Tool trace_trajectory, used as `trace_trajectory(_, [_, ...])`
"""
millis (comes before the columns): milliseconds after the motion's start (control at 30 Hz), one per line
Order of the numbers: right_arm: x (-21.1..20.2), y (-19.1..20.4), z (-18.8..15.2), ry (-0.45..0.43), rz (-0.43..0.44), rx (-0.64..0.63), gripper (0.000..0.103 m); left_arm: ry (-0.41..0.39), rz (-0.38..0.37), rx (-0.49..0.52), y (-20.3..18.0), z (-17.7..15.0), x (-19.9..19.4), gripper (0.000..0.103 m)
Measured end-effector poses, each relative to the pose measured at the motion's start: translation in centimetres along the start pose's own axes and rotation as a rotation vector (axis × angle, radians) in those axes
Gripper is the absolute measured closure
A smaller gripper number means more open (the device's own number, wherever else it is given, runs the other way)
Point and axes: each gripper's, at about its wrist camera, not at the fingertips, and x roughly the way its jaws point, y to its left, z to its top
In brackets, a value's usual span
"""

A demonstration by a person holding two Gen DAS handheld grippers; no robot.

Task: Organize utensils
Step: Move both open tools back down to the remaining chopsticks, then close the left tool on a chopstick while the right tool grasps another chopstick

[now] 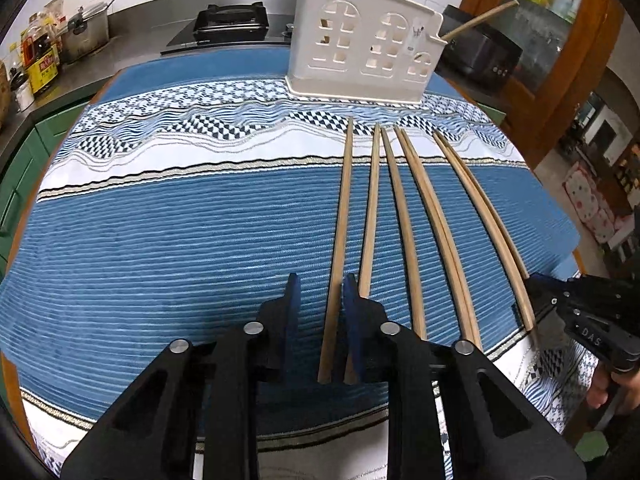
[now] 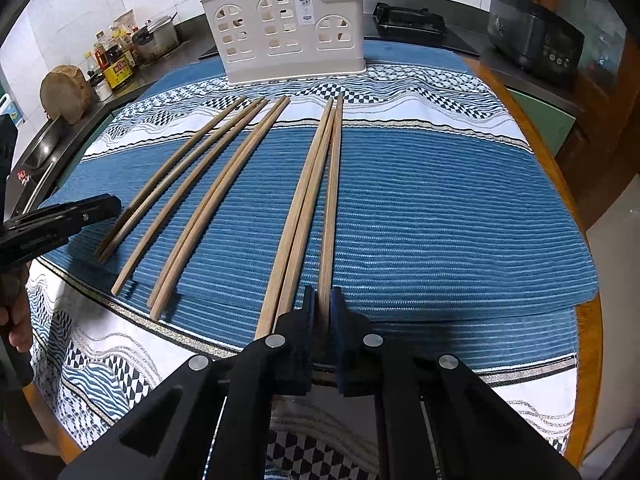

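Note:
Several wooden chopsticks lie side by side on the blue striped cloth [image 1: 160, 240], pointing at a white utensil holder [image 1: 360, 48] with arched cut-outs at the far edge. My left gripper [image 1: 322, 280] is open around the near end of the leftmost chopstick [image 1: 344, 200]. That stick lies against the right finger, with a gap to the left one. In the right wrist view my right gripper [image 2: 323, 292] is shut on the near end of the rightmost chopstick [image 2: 332, 200]. The holder [image 2: 280, 28] has two sticks poking out of its top. The other hand's gripper shows at each frame's edge [image 1: 538, 286] [image 2: 114, 202].
Behind the holder runs a counter with a black stove [image 1: 232, 22], a dark cooker [image 1: 480, 52], a steel pot [image 1: 86, 28] and bottles [image 1: 40, 60]. The round wooden table edge [image 2: 592, 320] shows at the right, and green cabinets [image 1: 24, 168] at the left.

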Motion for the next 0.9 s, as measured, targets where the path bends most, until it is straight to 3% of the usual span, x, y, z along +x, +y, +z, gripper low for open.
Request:
trace_trajectory(100, [0.0,0.0,0.0,-0.004,-0.002,0.005,0.095,0.004,0.007,0.010,-0.3,-0.2,0.5,0.083])
trace_trajectory(133, [0.0,0.0,0.0,-0.006,-0.002,0.006,0.095,0.006,0.009,0.011,-0.4,-0.2,0.7,0.089])
trace_trajectory(500, [0.0,0.0,-0.1,-0.010,-0.008,0.004,0.095,0.012,0.017,0.008,-0.5,-0.3,1.4,0.089])
trace_trajectory(900, [0.2,0.2,-0.2,-0.026,-0.015,-0.003,0.095,0.009,0.076,0.077,-1.7,-0.1,1.9,0.089])
